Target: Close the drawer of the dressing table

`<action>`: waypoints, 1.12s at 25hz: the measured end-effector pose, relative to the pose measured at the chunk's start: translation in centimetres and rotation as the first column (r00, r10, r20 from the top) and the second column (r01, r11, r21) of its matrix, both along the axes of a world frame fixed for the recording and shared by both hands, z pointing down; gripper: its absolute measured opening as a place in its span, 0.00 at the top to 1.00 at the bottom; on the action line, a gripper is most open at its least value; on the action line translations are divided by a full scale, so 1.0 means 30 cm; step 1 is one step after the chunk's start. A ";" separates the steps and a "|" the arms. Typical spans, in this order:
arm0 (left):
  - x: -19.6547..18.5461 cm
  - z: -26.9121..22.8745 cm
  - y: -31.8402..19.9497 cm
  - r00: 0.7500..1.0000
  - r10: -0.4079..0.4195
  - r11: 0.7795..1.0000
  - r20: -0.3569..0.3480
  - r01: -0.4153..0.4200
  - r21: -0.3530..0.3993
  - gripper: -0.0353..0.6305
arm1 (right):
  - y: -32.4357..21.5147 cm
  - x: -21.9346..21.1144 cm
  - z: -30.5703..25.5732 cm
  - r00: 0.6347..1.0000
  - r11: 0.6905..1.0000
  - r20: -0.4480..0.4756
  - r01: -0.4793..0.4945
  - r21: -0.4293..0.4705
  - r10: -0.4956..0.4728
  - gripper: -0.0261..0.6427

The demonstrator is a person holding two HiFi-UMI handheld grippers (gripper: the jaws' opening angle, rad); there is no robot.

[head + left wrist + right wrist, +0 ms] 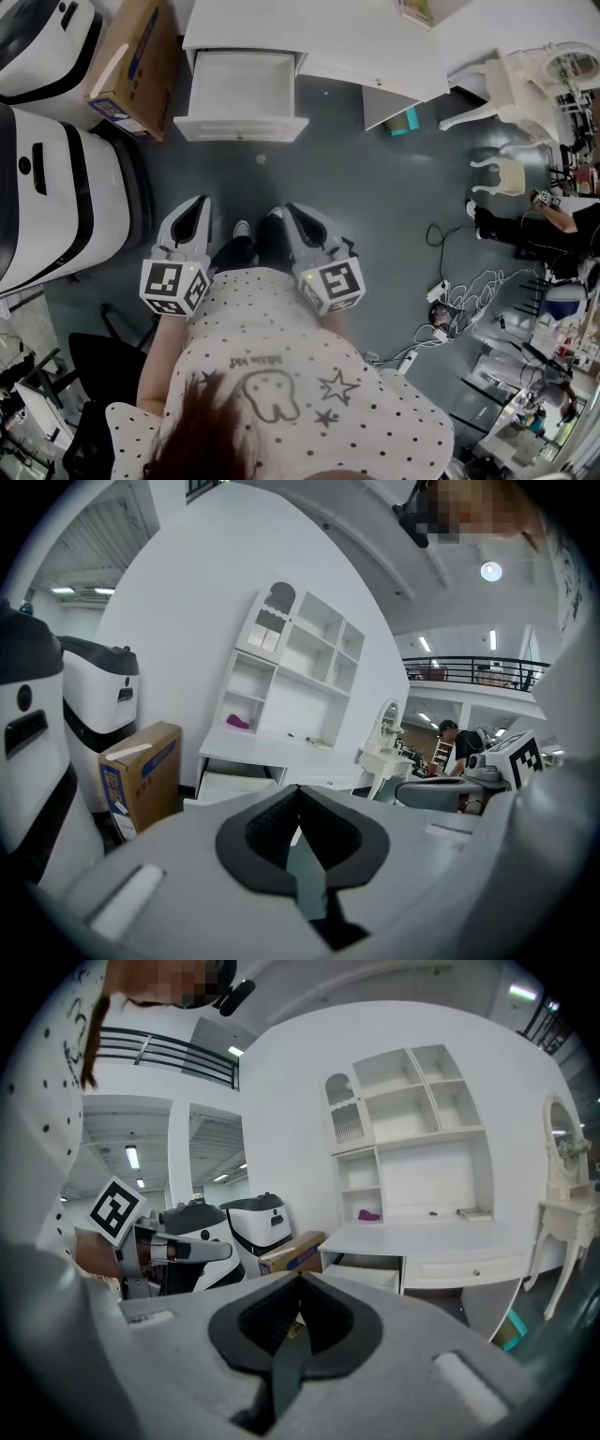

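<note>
The white dressing table (375,42) stands at the top of the head view, and its left drawer (241,94) is pulled out and looks empty. Both grippers hover over the grey floor in front of me, well short of the drawer. My left gripper (196,214) and my right gripper (295,217) point toward the table, side by side, both shut with nothing held. In the left gripper view the jaws (300,791) meet, with the open drawer (232,786) beyond them. In the right gripper view the jaws (300,1281) also meet, and the drawer (367,1275) lies ahead.
A cardboard box (131,66) and two large white machines (56,197) stand left of the drawer. A white chair (525,84), cables (459,300) and a person (553,220) are at the right. A black chair base (103,375) sits at my lower left.
</note>
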State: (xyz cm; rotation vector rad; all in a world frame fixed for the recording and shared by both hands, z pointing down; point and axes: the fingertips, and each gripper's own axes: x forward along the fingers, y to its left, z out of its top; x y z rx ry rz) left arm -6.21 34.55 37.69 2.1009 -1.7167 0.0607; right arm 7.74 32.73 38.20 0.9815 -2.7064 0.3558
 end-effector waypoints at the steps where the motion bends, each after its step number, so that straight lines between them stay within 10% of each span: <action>1: 0.000 0.001 -0.005 1.000 -0.007 1.000 0.003 0.007 -0.001 0.95 | -0.009 0.000 0.002 1.000 1.000 -0.001 0.006 0.000 -0.006 0.96; 28: 0.095 0.014 -0.450 0.974 -0.225 0.973 0.007 0.225 0.054 0.95 | -0.535 0.133 0.036 0.990 0.990 -0.004 0.142 0.014 -0.142 0.96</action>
